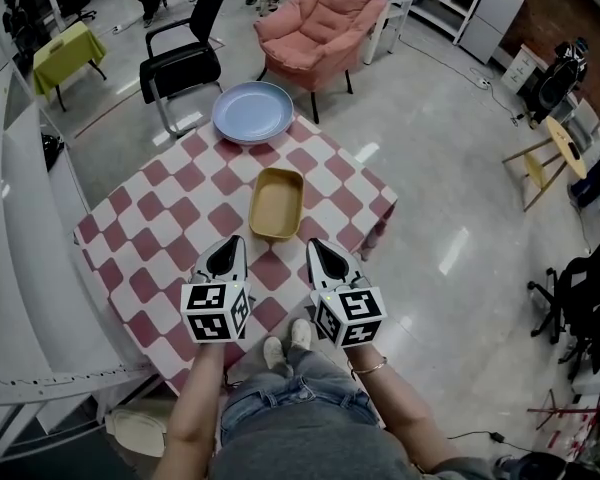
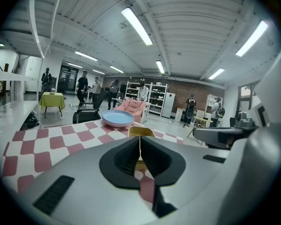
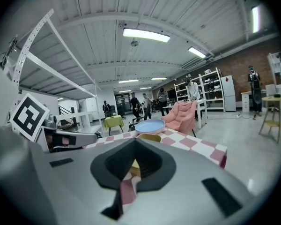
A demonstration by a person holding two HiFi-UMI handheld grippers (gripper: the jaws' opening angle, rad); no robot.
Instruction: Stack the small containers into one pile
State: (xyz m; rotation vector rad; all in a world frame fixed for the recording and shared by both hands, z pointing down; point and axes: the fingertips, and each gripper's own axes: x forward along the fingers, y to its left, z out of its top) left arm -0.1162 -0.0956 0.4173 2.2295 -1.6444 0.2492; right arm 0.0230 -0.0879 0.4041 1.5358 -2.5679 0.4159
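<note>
A yellow rectangular container sits alone in the middle of the red-and-white checked table. A round light-blue plate lies at the table's far edge. My left gripper and right gripper hover side by side over the near part of the table, just short of the container, both shut and empty. In the left gripper view the jaws meet in a line, with the container and plate beyond. The right gripper shows the same container and plate ahead.
A black chair and a pink armchair stand beyond the table's far side. A white shelf frame runs along the left. A yellow stool stands at the right. The person's legs and shoes are at the near table edge.
</note>
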